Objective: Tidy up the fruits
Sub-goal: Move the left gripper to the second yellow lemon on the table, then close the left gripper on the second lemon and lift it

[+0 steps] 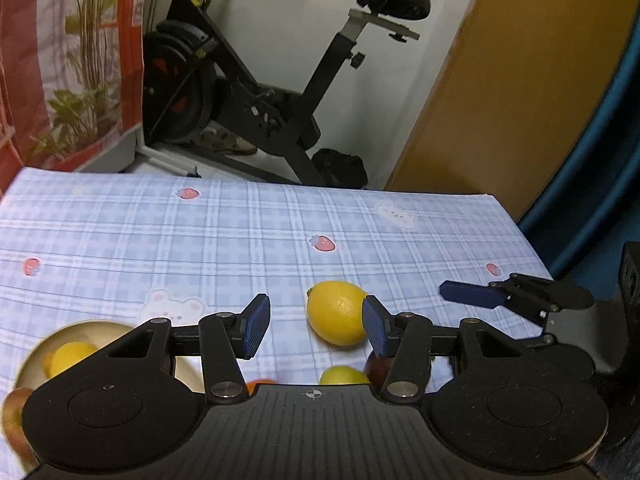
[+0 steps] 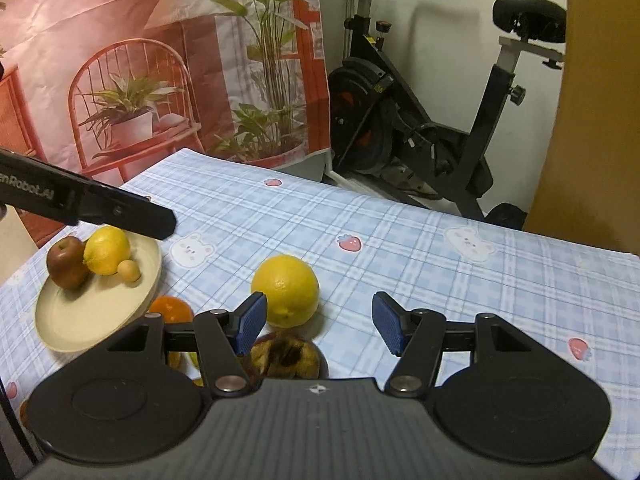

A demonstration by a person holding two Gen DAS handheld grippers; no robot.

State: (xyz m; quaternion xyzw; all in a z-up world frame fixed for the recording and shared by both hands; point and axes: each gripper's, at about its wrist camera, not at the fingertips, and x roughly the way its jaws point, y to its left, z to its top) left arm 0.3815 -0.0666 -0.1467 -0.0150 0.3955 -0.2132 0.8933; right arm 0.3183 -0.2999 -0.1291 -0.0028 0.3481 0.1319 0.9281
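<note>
Both your claws are part-open and hold nothing. Left claw (image 1: 316, 326) sits low center of its view, the loose lemon (image 1: 337, 312) against its right pad. Right claw (image 2: 318, 322) hangs beside it. Plate (image 2: 64, 320), lower left, already collects fruit, so likely the lemon's destination.

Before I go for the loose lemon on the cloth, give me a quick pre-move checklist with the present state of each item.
1. Left hand-held gripper empty, jaws apart: ok.
2. Right hand-held gripper empty, jaws apart: ok.
3. Loose lemon lying free on the checked tablecloth: ok.
4. Lemon centred between the right jaws: not ok, it sits by the left pad.
5. Plate has bare room beside its apple, lemon and small round fruit: ok.
6. Fruits just under the gripper bodies clear of the jaws: cannot tell, partly hidden.
</note>
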